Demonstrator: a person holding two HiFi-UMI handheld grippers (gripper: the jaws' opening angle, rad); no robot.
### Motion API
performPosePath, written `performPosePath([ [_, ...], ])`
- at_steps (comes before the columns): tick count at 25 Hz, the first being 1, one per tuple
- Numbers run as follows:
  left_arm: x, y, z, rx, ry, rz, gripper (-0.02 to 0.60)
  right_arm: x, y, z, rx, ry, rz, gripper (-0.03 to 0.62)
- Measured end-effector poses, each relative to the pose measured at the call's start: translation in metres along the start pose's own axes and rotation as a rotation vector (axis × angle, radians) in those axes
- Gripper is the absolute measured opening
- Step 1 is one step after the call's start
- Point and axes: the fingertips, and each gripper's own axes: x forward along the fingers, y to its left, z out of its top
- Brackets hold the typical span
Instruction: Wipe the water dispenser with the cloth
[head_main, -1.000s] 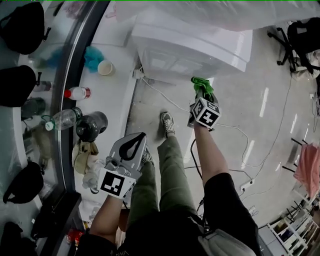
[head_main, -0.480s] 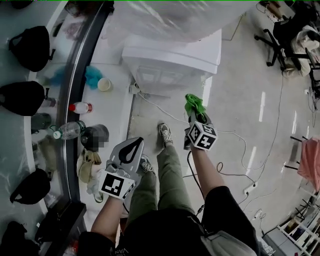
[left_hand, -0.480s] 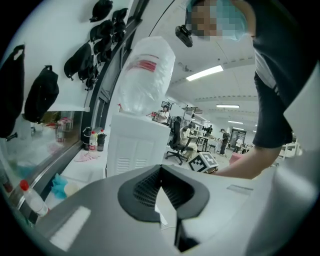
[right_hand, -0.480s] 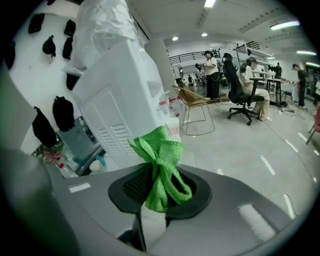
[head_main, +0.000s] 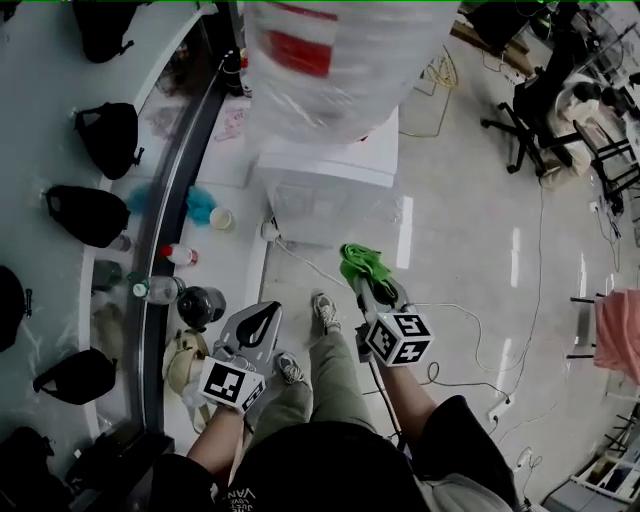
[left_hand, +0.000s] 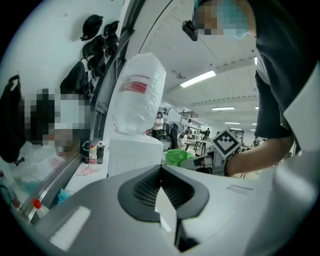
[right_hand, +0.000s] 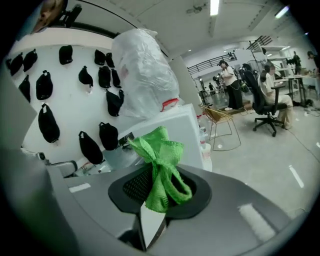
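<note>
Green woven cloth is clamped, bunched, in the closed right gripper, held short of the white box-shaped water dispenser, presumably ready for wiping. Left gripper is closed on nothing, held low.

Right gripper holds the green cloth, bunched at its tips. Dispenser sits just ahead of it, not touching, with a plastic-wrapped bottle on top. Left gripper hangs beside the right and further back, nothing at its tips. Its jaws look together, but the angle is poor. Ledge runs left of it, carrying a cup and small bottles.
</note>
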Motion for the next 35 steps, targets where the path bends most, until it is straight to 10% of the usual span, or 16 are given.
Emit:
performPosePath([
  [19, -0.085, -0.026, 0.065, 0.061, -0.119, -0.036, 0.001, -0.111, 0.133, 0.049, -0.205, -0.111, 0.079, 0.087],
  [35, -0.114, -0.019, 0.08, 0.098, -0.138, 0.002, 0.001, -0.132, 0.147, 0.05, -0.247, -0.123, 0.061, 0.086],
])
